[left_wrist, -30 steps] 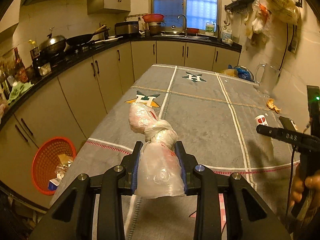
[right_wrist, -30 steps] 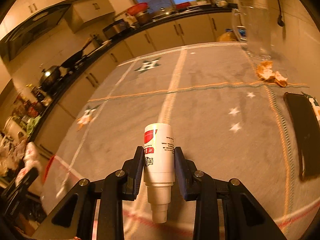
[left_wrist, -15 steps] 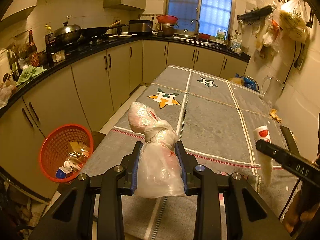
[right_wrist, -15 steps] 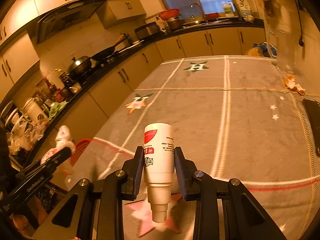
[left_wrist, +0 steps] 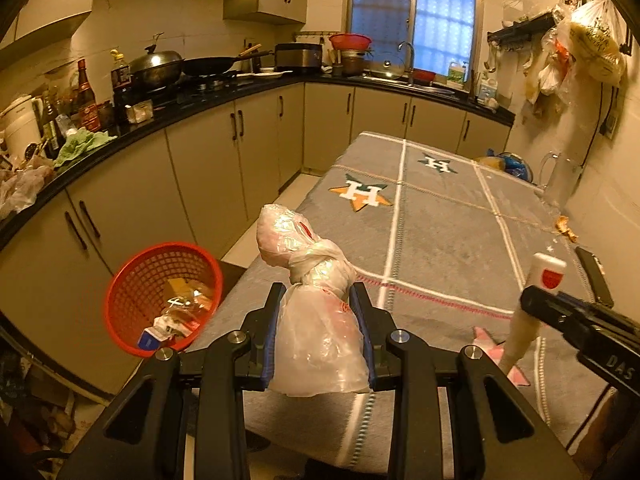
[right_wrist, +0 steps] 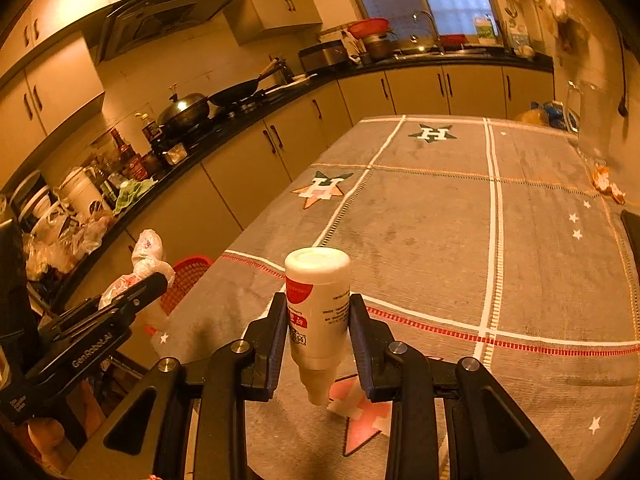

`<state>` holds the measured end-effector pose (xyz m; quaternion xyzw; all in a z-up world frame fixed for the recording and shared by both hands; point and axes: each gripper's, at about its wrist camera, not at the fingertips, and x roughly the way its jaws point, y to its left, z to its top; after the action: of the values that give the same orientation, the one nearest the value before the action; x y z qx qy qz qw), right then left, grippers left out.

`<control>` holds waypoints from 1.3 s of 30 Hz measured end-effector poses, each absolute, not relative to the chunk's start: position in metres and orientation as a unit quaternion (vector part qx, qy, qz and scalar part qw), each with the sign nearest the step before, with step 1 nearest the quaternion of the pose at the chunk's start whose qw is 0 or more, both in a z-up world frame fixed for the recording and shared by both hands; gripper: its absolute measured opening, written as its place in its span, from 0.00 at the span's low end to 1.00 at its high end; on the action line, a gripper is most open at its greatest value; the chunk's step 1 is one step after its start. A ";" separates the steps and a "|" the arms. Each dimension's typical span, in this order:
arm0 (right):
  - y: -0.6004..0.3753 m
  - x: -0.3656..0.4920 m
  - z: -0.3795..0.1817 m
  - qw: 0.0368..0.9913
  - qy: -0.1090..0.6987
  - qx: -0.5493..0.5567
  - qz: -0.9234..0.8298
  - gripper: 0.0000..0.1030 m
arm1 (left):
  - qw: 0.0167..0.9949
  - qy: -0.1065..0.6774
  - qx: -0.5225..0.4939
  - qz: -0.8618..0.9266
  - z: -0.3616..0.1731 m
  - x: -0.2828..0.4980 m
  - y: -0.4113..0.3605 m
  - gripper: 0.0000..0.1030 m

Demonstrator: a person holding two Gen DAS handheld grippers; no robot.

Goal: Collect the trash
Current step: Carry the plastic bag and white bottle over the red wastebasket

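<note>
Plastic, thin and crinkled, forms the knotted bag (left_wrist: 320, 328) clamped in the left gripper (left_wrist: 320, 332) above the table's (left_wrist: 440, 232) near edge, beside the red mesh basket (left_wrist: 132, 292). The right gripper (right_wrist: 318, 336) pinches a smooth white bottle (right_wrist: 318, 304), cap downward, with a red label whose print is too small to read. "GenRobot.AI" marks the left gripper's side.

Phone (right_wrist: 634, 228) cut by frame edge

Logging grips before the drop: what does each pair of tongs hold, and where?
Left tongs clamp the knotted plastic bag below its knot. Right tongs clamp the white bottle around its body.
</note>
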<state>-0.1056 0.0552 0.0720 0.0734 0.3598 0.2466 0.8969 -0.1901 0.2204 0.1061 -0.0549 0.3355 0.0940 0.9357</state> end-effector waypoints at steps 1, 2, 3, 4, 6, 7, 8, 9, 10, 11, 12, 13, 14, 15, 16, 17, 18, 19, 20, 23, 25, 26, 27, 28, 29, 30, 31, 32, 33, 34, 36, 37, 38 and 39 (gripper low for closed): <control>0.057 -0.107 0.073 0.898 0.358 0.071 0.248 0.32 | 0.935 0.337 -0.056 0.097 0.105 -0.191 0.222 0.30; 0.059 -0.107 0.074 0.898 0.357 0.068 0.249 0.32 | 0.934 0.338 -0.057 0.099 0.104 -0.191 0.224 0.30; 0.063 -0.110 0.074 0.898 0.356 0.066 0.250 0.32 | 0.933 0.340 -0.058 0.102 0.103 -0.192 0.226 0.30; 0.065 -0.111 0.074 0.898 0.356 0.065 0.251 0.32 | 0.932 0.342 -0.059 0.105 0.103 -0.192 0.227 0.30; 0.067 -0.114 0.074 0.898 0.356 0.063 0.252 0.32 | 0.931 0.343 -0.061 0.108 0.102 -0.194 0.229 0.30; 0.067 -0.115 0.074 0.897 0.356 0.062 0.253 0.32 | 0.931 0.344 -0.061 0.108 0.102 -0.195 0.229 0.30; 0.067 -0.116 0.074 0.897 0.356 0.062 0.253 0.32 | 0.931 0.344 -0.061 0.109 0.101 -0.196 0.230 0.30; 0.067 -0.117 0.073 0.897 0.356 0.061 0.254 0.32 | 0.931 0.344 -0.061 0.110 0.101 -0.196 0.230 0.30; 0.068 -0.118 0.074 0.897 0.356 0.060 0.254 0.32 | 0.931 0.344 -0.059 0.111 0.101 -0.197 0.230 0.30; 0.068 -0.118 0.074 0.897 0.355 0.059 0.255 0.32 | 0.931 0.344 -0.057 0.113 0.101 -0.197 0.230 0.30; 0.068 -0.119 0.074 0.897 0.355 0.058 0.256 0.32 | 0.931 0.343 -0.055 0.115 0.101 -0.198 0.230 0.30; 0.069 -0.120 0.074 0.897 0.354 0.057 0.257 0.32 | 0.931 0.342 -0.053 0.117 0.101 -0.199 0.230 0.30; 0.070 -0.121 0.075 0.898 0.353 0.057 0.258 0.32 | 0.931 0.341 -0.052 0.118 0.102 -0.199 0.229 0.30; 0.070 -0.122 0.075 0.897 0.353 0.056 0.259 0.32 | 0.931 0.341 -0.051 0.119 0.102 -0.199 0.229 0.30; 0.071 -0.122 0.075 0.897 0.353 0.055 0.260 0.32 | 0.931 0.340 -0.050 0.120 0.102 -0.200 0.229 0.30; 0.071 -0.123 0.075 0.897 0.352 0.055 0.260 0.32 | 0.931 0.340 -0.049 0.122 0.102 -0.201 0.228 0.30; 0.071 -0.123 0.076 0.897 0.352 0.055 0.262 0.32 | 0.931 0.339 -0.048 0.124 0.102 -0.201 0.228 0.30; 0.072 -0.123 0.077 0.897 0.352 0.054 0.262 0.32 | 0.931 0.338 -0.046 0.126 0.103 -0.202 0.226 0.30; 0.073 -0.124 0.077 0.897 0.351 0.054 0.263 0.32 | 0.931 0.338 -0.045 0.128 0.102 -0.202 0.227 0.30; 0.072 -0.126 0.076 0.896 0.351 0.052 0.267 0.32 | 0.931 0.337 -0.042 0.133 0.102 -0.204 0.227 0.30; 0.073 -0.126 0.076 0.896 0.351 0.052 0.269 0.32 | 0.931 0.336 -0.040 0.136 0.102 -0.205 0.227 0.30; 0.073 -0.127 0.076 0.895 0.351 0.051 0.270 0.32 | 0.931 0.335 -0.040 0.137 0.102 -0.206 0.227 0.30; 0.073 -0.127 0.076 0.895 0.351 0.051 0.271 0.32 | 0.931 0.335 -0.040 0.137 0.102 -0.207 0.227 0.30; 0.072 -0.127 0.076 0.895 0.350 0.051 0.272 0.32 | 0.932 0.334 -0.039 0.138 0.102 -0.208 0.228 0.30; 0.072 -0.128 0.077 0.895 0.350 0.050 0.272 0.32 | 0.932 0.333 -0.039 0.139 0.102 -0.209 0.228 0.30; 0.072 -0.127 0.077 0.895 0.349 0.050 0.273 0.32 | 0.932 0.333 -0.039 0.140 0.102 -0.209 0.228 0.30; 0.073 -0.128 0.077 0.895 0.348 0.049 0.274 0.32 | 0.932 0.332 -0.039 0.141 0.103 -0.210 0.227 0.30; 0.073 -0.128 0.077 0.895 0.348 0.048 0.275 0.32 | 0.932 0.332 -0.039 0.141 0.102 -0.210 0.228 0.30; 0.073 -0.129 0.078 0.895 0.347 0.048 0.276 0.32 | 0.932 0.332 -0.039 0.142 0.102 -0.211 0.229 0.30; 0.074 -0.129 0.078 0.895 0.347 0.047 0.276 0.32 | 0.932 0.331 -0.039 0.143 0.102 -0.211 0.229 0.30; 0.075 -0.130 0.078 0.895 0.346 0.046 0.278 0.32 | 0.931 0.332 -0.040 0.144 0.102 -0.211 0.230 0.30; 0.075 -0.130 0.078 0.895 0.346 0.046 0.279 0.32 | 0.931 0.332 -0.040 0.145 0.101 -0.212 0.231 0.30; 0.076 -0.131 0.078 0.895 0.345 0.045 0.280 0.32 | 0.931 0.332 -0.041 0.146 0.101 -0.212 0.231 0.30; 0.076 -0.131 0.077 0.895 0.345 0.045 0.281 0.32 | 0.931 0.332 -0.042 0.147 0.101 -0.212 0.231 0.30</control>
<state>-0.1312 0.0762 0.0775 0.0447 0.3449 0.2806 0.8946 -0.2120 0.2313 0.1010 -0.0416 0.3316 0.1468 0.9310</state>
